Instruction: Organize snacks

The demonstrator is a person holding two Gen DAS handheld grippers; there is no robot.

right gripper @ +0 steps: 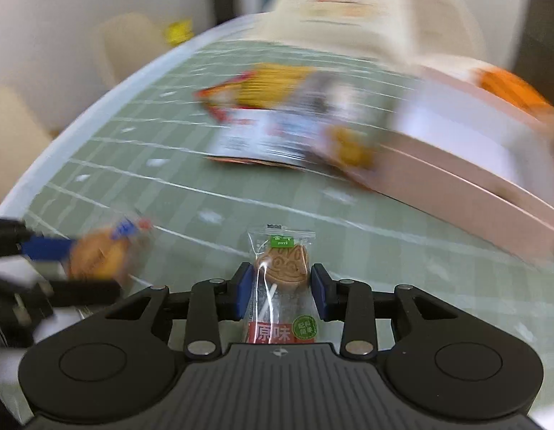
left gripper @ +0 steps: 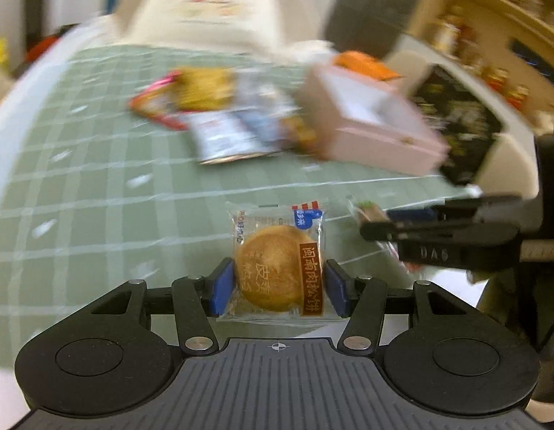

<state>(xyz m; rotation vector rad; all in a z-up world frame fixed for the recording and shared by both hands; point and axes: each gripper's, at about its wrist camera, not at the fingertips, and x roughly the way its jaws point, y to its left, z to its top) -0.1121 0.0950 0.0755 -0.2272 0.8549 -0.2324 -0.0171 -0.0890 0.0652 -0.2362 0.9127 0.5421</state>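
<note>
My left gripper [left gripper: 278,286] is shut on a wrapped round golden pastry [left gripper: 273,268] with a brown label, held above the green checked tablecloth [left gripper: 97,197]. My right gripper [right gripper: 280,292] is shut on a clear-wrapped brown lollipop-shaped biscuit [right gripper: 282,279] with a red and green label. The right gripper shows at the right of the left wrist view [left gripper: 438,231], and the left gripper with its pastry shows at the left of the right wrist view [right gripper: 94,254]. A pink open box [left gripper: 370,122] lies ahead to the right, also blurred in the right wrist view [right gripper: 456,165].
A pile of snack bags [left gripper: 212,114] lies mid-table beside the pink box, also in the right wrist view [right gripper: 277,122]. An orange packet [left gripper: 366,62] sits behind the box. A cream chair back [left gripper: 212,3] stands beyond the table. Shelves [left gripper: 492,18] stand at far right.
</note>
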